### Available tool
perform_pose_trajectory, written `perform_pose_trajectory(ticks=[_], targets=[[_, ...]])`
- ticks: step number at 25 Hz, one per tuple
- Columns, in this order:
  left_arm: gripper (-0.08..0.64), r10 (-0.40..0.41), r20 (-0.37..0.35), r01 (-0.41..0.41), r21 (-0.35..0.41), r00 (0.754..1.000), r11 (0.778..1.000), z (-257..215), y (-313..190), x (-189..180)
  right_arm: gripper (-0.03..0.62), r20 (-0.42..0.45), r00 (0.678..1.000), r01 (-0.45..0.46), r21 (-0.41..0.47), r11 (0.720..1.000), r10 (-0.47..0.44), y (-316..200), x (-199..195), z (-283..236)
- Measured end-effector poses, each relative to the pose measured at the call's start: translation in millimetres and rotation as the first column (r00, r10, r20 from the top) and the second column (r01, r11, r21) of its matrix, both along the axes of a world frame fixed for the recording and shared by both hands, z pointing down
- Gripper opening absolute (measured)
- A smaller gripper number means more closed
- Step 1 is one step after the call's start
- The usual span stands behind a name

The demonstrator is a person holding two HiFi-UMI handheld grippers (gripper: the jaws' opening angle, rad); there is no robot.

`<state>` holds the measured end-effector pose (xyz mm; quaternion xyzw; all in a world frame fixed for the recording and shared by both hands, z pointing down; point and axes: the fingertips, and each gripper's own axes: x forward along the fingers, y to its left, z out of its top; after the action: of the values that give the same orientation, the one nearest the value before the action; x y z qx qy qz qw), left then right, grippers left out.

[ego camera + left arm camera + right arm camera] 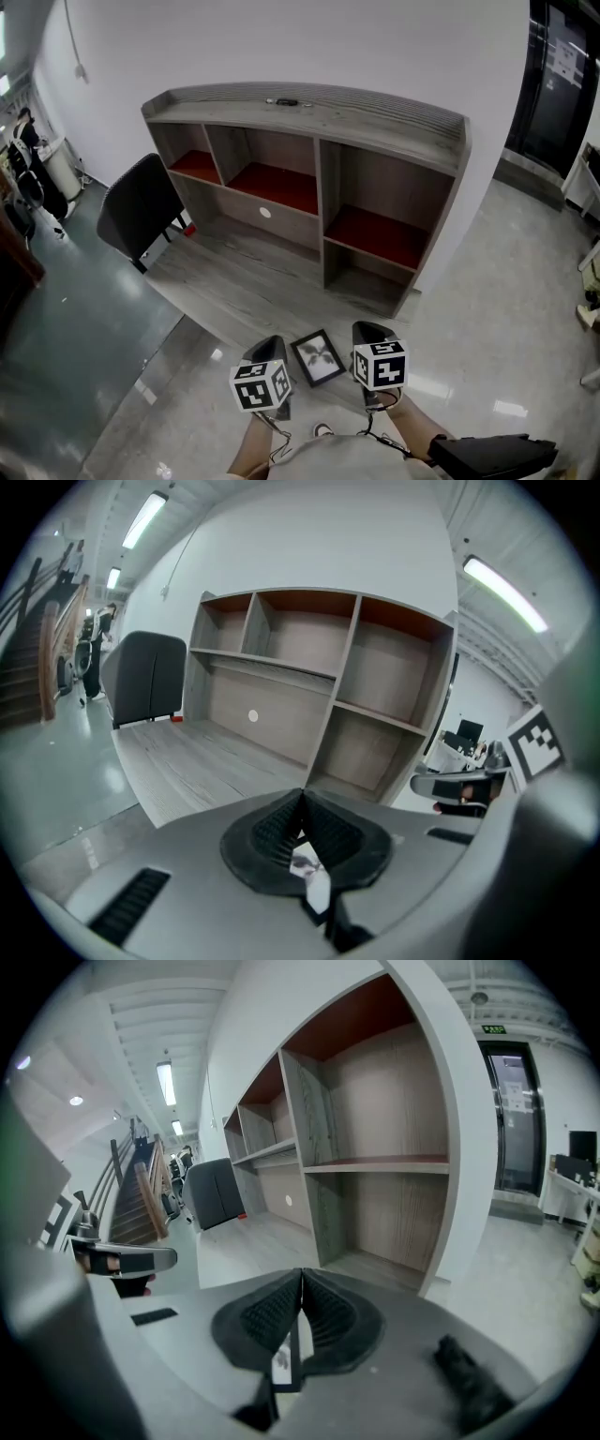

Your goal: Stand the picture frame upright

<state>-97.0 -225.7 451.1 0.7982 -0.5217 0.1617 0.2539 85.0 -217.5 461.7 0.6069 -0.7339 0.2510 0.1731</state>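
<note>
- The frame hangs between the 2 grippers, short of the desk, with its picture side facing up.
- Left gripper: pads drawn together, with a corner of the frame pinched low between them and a bit of the picture showing.
- Right gripper: pads likewise closed, the frame seen edge-on as a thin strip in the slit.
- From above, the grips seem to sit on opposite side edges, though the exact contact is hard to read there.
- The frame looks nearly square, set corner-forward, so I cannot name a long axis. Its plane lies near flat, running from 1 set of fingers across to the other.
- Neither hand is nearer, since both have hold of it.
- Ahead of the fingertips lies bare desk top, then the shelf unit with open bays.
- A dark chair stands well off beyond the left fingers.
- Nothing stands between the fingers and the desk top. The likely move is to carry the frame forward and tip its far edge up.
</note>
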Motion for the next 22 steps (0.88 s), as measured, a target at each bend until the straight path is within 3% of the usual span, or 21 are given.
perform_pose_trajectory(ticks=[8,22], targets=[[0.012,-0.017,-0.071,0.016,-0.016,0.997,1.0,7,-22,-1,0.032,-0.067,0.998,0.005,-0.031,1.0,-0.007,-9,1,-1],[0.012,-0.067,-0.027,0.063,-0.121,0.997,0.991,49,1,-13,0.032,-0.054,0.997,0.047,-0.118,0.992,-0.054,6,-6,34]])
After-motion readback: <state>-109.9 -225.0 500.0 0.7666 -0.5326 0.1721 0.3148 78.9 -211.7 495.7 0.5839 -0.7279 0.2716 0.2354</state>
